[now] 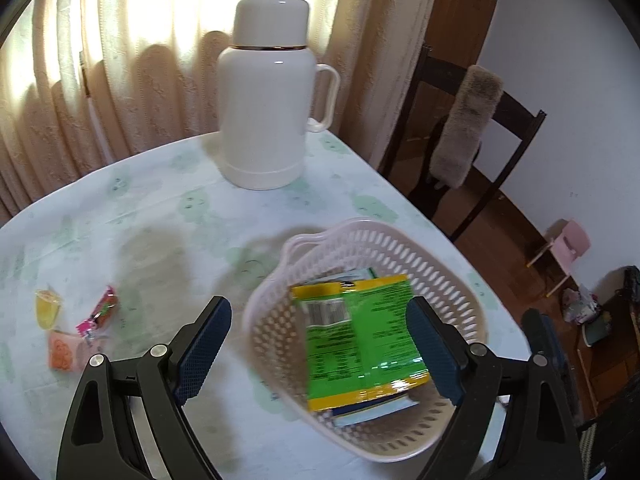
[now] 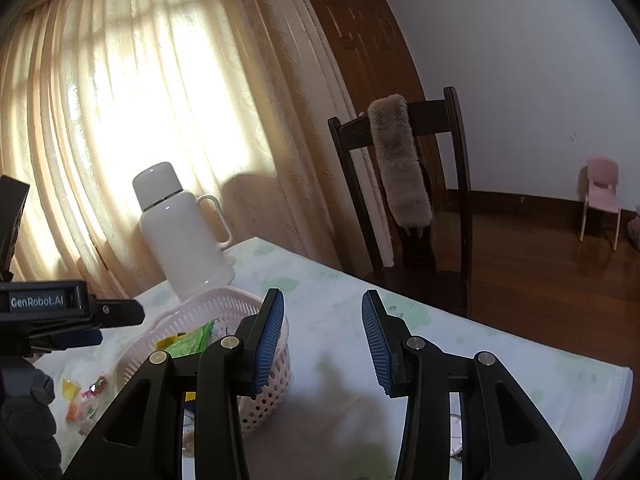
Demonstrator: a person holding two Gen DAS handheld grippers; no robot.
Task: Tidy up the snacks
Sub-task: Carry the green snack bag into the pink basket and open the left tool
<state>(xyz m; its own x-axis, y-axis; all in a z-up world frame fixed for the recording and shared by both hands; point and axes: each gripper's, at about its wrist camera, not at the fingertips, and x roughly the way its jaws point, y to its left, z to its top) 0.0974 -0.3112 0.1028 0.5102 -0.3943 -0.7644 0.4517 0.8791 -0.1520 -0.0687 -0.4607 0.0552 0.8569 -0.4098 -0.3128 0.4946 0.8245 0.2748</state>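
A pale perforated basket [image 1: 448, 264] sits on the table and holds a green and yellow snack packet [image 1: 360, 340] on top of other packets. My left gripper [image 1: 320, 344] is open wide above the basket, jaws apart on either side of the green packet, not touching it. Small sweets lie on the cloth to the left: a yellow one [image 1: 47, 308], a pink one [image 1: 102, 312] and an orange one [image 1: 62, 354]. My right gripper [image 2: 324, 340] is open and empty over the table, right of the basket [image 2: 192, 304]. The sweets [image 2: 84, 396] show there too.
A white thermos jug [image 1: 266, 96] stands at the back of the table by the curtain. A dark wooden chair [image 2: 440, 184] with a furry cover stands beyond the table's right edge. The left gripper's body [image 2: 48, 312] shows at the left of the right wrist view.
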